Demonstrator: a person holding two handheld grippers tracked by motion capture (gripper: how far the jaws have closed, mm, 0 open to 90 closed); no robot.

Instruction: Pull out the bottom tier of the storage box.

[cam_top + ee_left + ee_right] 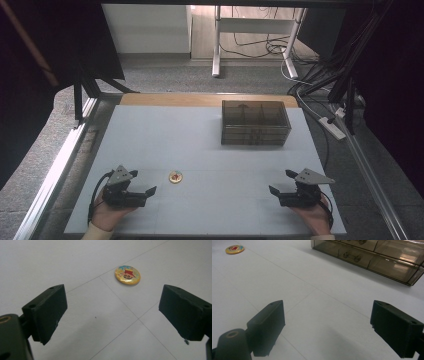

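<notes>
The pale grey table carries a smoky transparent plastic drawer box at its far side. Nearer the person than that box, the left gripper and right gripper rest with jaws spread wide (both empty). The round yellow cartoon badge lies just beside the left gripper, well apart from the box.

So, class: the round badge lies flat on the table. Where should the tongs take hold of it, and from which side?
Probably by its rim, from straight above. The badge lies flat, domed and thin, offering no side face. The open left tongs are nearest; pinch opposite edges across its width.
</notes>
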